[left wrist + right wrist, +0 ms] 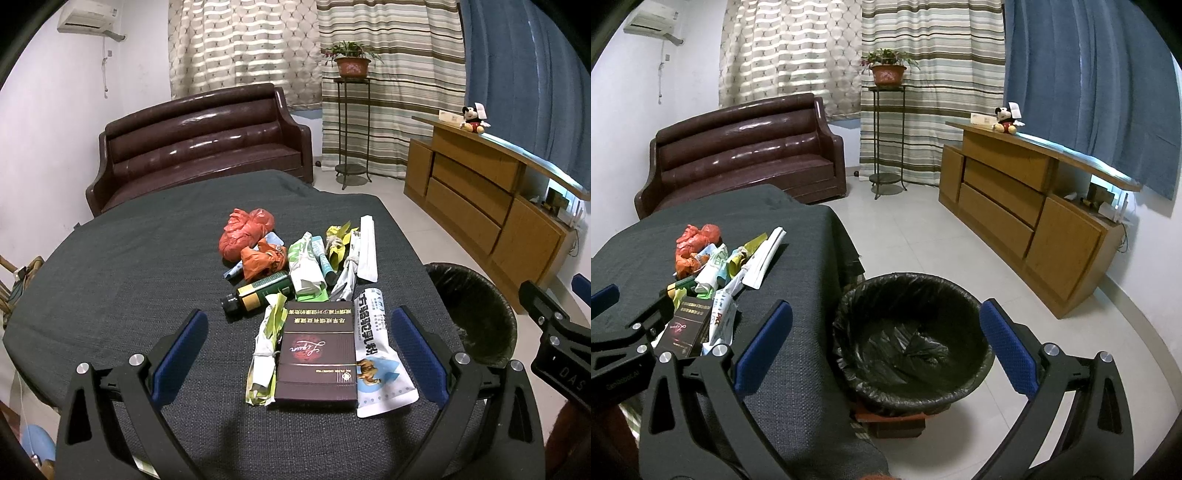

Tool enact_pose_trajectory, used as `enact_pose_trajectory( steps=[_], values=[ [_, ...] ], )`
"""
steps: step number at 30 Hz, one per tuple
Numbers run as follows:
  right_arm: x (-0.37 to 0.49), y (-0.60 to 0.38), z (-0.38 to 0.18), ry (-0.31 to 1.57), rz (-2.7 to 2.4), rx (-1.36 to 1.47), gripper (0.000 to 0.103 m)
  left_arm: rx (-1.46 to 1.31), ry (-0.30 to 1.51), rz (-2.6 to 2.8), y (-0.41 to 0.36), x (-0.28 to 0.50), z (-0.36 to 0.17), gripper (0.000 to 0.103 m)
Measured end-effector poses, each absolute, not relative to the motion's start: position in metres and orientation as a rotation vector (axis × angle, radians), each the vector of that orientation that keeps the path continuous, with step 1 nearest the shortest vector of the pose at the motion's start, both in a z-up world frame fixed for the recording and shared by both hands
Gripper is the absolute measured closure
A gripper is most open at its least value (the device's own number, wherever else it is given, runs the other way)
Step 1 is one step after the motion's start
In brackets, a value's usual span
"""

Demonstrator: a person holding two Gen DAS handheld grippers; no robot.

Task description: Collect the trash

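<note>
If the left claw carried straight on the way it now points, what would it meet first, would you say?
Most likely the dark maroon cigarette box, which lies between the open left claw's fingers on the table; the white sachet lies just beside it. Height above the cloth is unclear.

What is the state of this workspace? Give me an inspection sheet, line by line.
Surface: table under dark grey cloth.
Job's things: trash pile, including maroon box, dark bottle, orange bags; black-lined bin on floor beside table, looks empty.
Clutter: nothing seen apart from the trash.
Grippers: left gripper open, jaws either side of the box; right gripper open above bin.
Cables: cord at cabinet end.
Surroundings: sofa, potted plant.
</note>
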State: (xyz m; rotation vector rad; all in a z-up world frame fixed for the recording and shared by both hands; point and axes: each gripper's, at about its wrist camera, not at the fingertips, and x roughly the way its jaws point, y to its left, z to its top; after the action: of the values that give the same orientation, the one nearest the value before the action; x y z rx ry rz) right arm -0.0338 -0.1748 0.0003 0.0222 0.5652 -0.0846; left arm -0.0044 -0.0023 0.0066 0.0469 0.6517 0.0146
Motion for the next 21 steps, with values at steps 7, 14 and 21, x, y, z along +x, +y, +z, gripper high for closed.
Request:
enact_pose_trajectory(
  steps=[7, 14, 21],
  values=[
    [-0.0337, -0.1748, 0.0003, 0.566, -0.085, 0.023, 0.004, 0.048, 0.652, 0.017, -0.0032, -0.0047, 0.0064, 0.006],
    [-0.0336, -0.1750, 0.0004, 0.567, -0.084, 0.023, 0.004, 0.049, 0.652, 0.017, -0.0040, -0.0050, 0.0061, 0.006],
    [-0.0338, -0.1766, 0.0005, 0.566, -0.085, 0.024, 0.004, 0.049, 0.653, 0.018, -0.0045, -0.0049, 0.0060, 0.006]
  ],
)
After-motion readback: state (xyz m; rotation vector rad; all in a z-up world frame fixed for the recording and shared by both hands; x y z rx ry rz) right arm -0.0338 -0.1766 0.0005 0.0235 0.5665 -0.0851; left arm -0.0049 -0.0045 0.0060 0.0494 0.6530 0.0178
